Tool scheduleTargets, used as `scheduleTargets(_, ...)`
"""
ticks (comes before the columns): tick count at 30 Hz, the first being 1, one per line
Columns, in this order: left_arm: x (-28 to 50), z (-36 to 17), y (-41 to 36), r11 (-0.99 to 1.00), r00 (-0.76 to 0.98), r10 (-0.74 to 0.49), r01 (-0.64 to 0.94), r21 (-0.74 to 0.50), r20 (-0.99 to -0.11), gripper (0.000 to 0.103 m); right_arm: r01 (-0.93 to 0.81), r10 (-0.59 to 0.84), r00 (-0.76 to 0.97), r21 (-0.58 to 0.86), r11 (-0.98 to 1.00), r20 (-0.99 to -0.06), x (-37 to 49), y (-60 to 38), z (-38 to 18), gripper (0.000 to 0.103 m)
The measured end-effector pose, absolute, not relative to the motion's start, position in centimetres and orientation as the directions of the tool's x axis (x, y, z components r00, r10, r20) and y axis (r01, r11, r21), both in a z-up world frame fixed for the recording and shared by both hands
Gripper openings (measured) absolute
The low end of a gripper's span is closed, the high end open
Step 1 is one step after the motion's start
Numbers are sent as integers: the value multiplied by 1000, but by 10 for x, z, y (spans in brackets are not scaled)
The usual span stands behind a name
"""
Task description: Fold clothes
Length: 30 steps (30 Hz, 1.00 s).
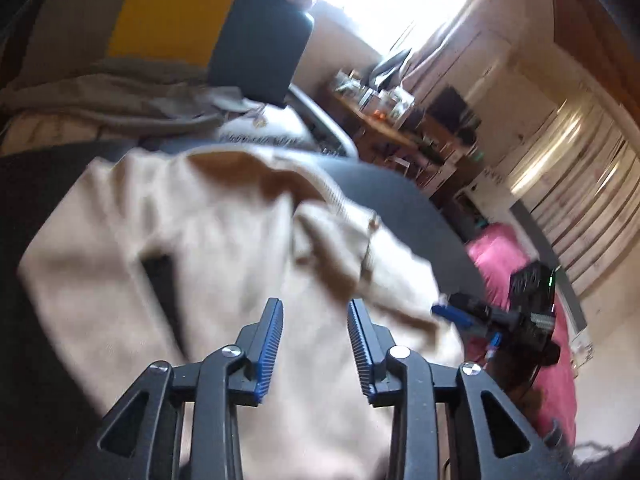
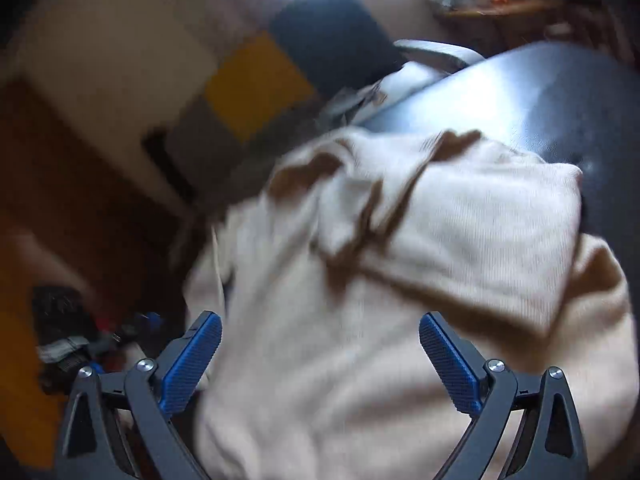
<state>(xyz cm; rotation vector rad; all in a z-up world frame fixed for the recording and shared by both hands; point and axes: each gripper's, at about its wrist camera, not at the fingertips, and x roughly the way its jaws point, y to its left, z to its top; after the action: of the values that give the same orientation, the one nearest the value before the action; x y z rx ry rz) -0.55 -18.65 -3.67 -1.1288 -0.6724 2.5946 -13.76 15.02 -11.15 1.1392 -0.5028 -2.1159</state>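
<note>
Beige sweater (image 1: 224,248) under left tongs (image 1: 315,308) and right tongs (image 2: 320,322), both apart.

The sweater (image 1: 224,248) lies on the chair seat (image 1: 400,200), with a cushion (image 1: 176,20) behind it.

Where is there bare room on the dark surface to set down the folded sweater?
Bare dark surface shows beyond the beige sweater's far edge, toward the chair. The other side is crowded: a pile of clothes with a yellow-blocked garment borders the sweater.

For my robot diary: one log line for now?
left hand-held gripper: open | right hand-held gripper: open | cream sweater: rumpled on dark seat, ungripped
</note>
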Motion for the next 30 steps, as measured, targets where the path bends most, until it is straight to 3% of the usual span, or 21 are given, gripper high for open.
scheduleTargets(4, -81, -48, -180, -854, -635, 418, -30, -520, -650, 41, 341, -621, -494, 522, -782, -608, -174, 147, -112, 103)
scheduleTargets(7, -138, -65, -181, -815, -583, 466, 10, -579, -666, 44, 393, -596, -453, 452, -801, -663, -189, 134, -119, 103)
scheduleTargets(11, -202, -87, -180, -801, -529, 481, 59, -596, -699, 44, 394, -658, -364, 531, -750, -659, -217, 129, -131, 103)
scheduleTargets(16, -256, -107, -170, -808, -497, 478, 74, -585, -724, 44, 275, -775, -347, 732, -623, -529, -277, 146, -142, 103)
scheduleTargets(24, -294, -137, -159, -866, -433, 418, 78, -494, -799, 44, 206, -787, -326, 773, -600, -524, -336, 141, -174, 102)
scheduleTargets(28, -298, -147, -160, -851, -444, 444, 61, -521, -778, 34, 248, -788, -311, 756, -606, -530, -346, 124, -180, 61)
scheduleTargets(29, -298, -148, -159, -851, -450, 447, 52, -522, -773, 26, 242, -788, -301, 756, -608, -538, -350, 120, -184, 47)
scheduleTargets(30, -297, -149, -159, -851, -454, 447, 49, -522, -771, 18, 236, -787, -290, 757, -610, -544, -353, 116, -188, 40)
